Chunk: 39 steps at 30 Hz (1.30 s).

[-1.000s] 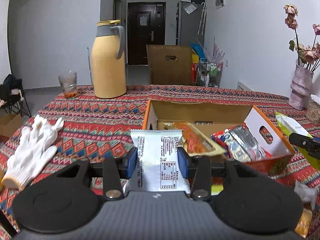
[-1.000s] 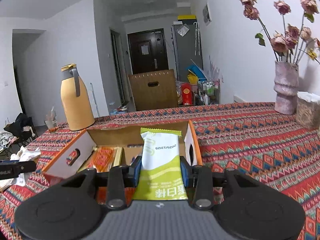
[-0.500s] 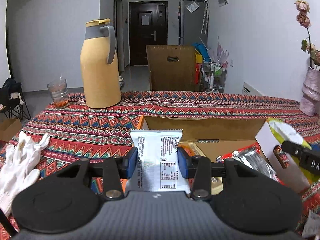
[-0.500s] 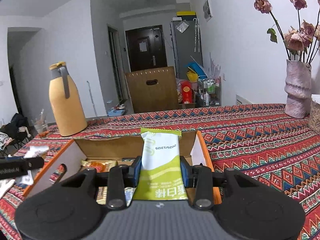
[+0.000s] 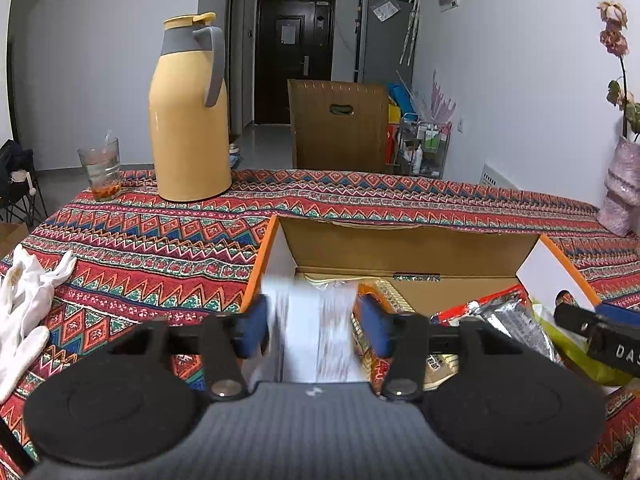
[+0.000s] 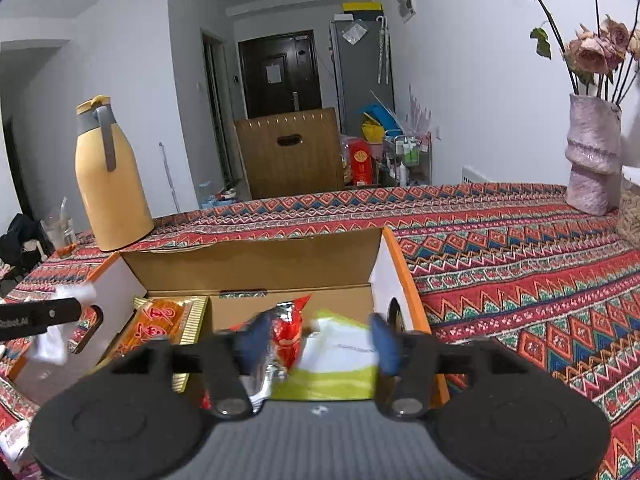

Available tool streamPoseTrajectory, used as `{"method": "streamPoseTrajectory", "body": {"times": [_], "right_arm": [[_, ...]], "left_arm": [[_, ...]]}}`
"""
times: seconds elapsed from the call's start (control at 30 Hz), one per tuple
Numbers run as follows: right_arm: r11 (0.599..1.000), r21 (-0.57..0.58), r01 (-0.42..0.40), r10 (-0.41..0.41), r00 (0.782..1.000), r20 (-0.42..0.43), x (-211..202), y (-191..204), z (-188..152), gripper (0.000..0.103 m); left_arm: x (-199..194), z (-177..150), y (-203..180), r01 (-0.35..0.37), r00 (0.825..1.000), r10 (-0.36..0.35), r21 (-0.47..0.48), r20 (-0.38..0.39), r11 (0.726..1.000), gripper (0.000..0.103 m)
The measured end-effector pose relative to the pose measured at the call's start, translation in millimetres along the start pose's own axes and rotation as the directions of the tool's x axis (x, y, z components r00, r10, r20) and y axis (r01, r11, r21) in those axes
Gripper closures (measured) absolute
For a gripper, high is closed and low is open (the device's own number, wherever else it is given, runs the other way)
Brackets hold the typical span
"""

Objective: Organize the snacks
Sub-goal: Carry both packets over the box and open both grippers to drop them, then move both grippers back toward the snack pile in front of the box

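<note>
Left wrist view. The left gripper (image 5: 312, 330) stands over the near left corner of the open cardboard box (image 5: 408, 246). Its jaws are opening: the blue pads are clear of the white packet (image 5: 310, 334), which lies blurred between them, apparently dropping into the box. The release point looks chosen so the packet lands beside the gold-edged packet (image 5: 384, 292) and the red and silver packet (image 5: 508, 320) already inside. At 3 o'clock the other gripper's black finger (image 5: 596, 332) reaches in over a green packet (image 5: 580, 360). On the patterned tablecloth (image 5: 160, 248) a yellow flask (image 5: 190, 120) stands at 11 o'clock, a glass (image 5: 102, 170) at 10 o'clock, and white gloves (image 5: 24, 300) at 9 o'clock.

Right wrist view. The right gripper (image 6: 318, 338) hangs over the box's right end (image 6: 384, 276). Its jaws are opening too; the green packet (image 6: 340, 364) between them is free of the pads and tipped down into the box, against the red and silver packet (image 6: 288, 332). A vase of dried flowers (image 6: 592, 160) stands at 2 o'clock.

Change from a second ago: both packets were then clamped upright and sharp in closed jaws; now both pairs of pads are spread and the packets are slipping away. The box fills more of each view.
</note>
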State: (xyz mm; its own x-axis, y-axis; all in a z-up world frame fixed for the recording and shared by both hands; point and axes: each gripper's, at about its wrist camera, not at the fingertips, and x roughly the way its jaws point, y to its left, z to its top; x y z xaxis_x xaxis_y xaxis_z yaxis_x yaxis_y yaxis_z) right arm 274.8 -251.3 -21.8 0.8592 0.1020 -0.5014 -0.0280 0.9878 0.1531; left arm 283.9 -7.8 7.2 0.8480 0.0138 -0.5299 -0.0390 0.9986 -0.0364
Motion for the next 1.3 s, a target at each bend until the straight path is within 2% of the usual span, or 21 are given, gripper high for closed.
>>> {"method": "streamPoseTrajectory", "body": {"times": [0.03, 0.1, 0.17, 0.2, 0.47, 0.83, 1.3], "right_arm": [[1.000, 0.002, 0.000, 0.000, 1.000, 0.004, -1, 0, 0, 0.015], [1.000, 0.003, 0.001, -0.002, 1.000, 0.015, -4, 0, -1, 0.009], [1.000, 0.003, -0.002, 0.002, 1.000, 0.020, -6, -1, -2, 0.001], [1.000, 0.003, 0.000, 0.000, 1.000, 0.022, -7, -1, -2, 0.000], [1.000, -0.006, -0.006, 0.007, 0.998, 0.063, -21, 0, 0, 0.000], [1.000, -0.016, -0.007, 0.010, 0.987, 0.162, -68, 7, 14, 0.000], [1.000, -0.016, -0.006, 0.009, 0.986, 0.164, -136, 3, -20, 0.000]], "left_arm": [[-2, 0, 1, -0.007, 1.000, 0.007, -0.003, 0.013, 1.000, 0.013], [-7, -1, 1, -0.036, 0.998, 0.037, -0.015, 0.046, 0.999, 0.000], [-12, 0, 3, -0.034, 0.997, 0.035, -0.022, 0.061, 0.999, 0.000], [-13, 0, 3, -0.030, 0.997, 0.032, -0.025, 0.063, 0.999, 0.000], [-20, 2, 1, -0.032, 0.997, 0.034, -0.026, 0.069, 0.999, 0.000], [-68, 7, -8, -0.049, 0.990, 0.049, -0.001, 0.133, 0.999, 0.000], [-134, -25, -13, -0.028, 0.989, 0.025, 0.020, 0.146, 0.999, 0.000]]}}
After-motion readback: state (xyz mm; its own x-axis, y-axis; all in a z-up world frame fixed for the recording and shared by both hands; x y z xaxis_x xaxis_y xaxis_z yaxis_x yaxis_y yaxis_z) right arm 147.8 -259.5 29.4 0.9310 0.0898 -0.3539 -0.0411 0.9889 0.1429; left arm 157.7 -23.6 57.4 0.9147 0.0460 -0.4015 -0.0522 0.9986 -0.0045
